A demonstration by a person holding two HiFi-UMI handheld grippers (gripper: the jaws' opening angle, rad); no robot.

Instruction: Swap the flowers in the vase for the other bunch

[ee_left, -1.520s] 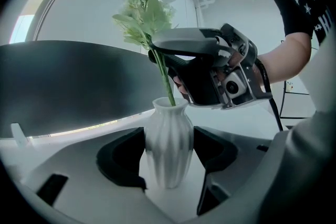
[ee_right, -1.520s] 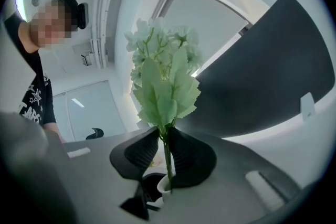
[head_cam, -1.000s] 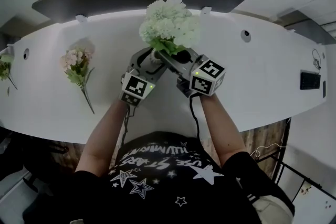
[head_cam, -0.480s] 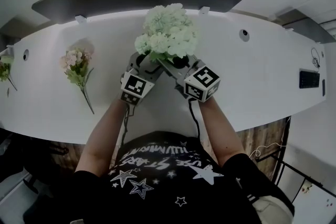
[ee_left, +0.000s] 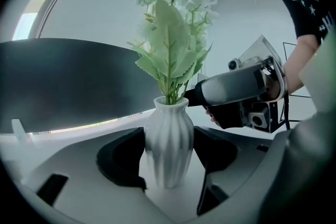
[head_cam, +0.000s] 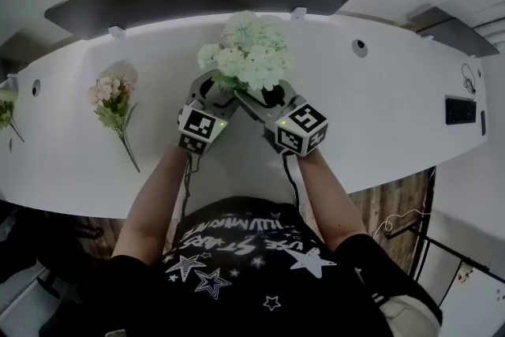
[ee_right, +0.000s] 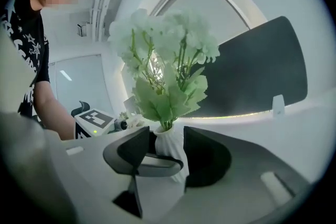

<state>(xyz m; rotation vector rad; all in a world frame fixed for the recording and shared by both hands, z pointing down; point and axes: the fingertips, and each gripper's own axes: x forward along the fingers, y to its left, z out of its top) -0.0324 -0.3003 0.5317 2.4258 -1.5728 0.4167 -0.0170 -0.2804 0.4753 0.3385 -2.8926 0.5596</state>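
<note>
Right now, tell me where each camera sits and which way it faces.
Head view: on the person's head, looking steeply down at the white table; both forearms, the left gripper and the right gripper show.
Left gripper view: on the left gripper, looking along its fingers, closed on the white vase; the right gripper and right arm show beyond.
Right gripper view: on the right gripper; its opening fingers flank the vase neck; the left arm shows.
All share the pale green flowers.

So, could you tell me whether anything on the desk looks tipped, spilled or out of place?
Nothing stands out. The white vase stands upright with the white bunch in it. The pink bunch lies flat on the table, off to the left in the head view, apart from the vase.
</note>
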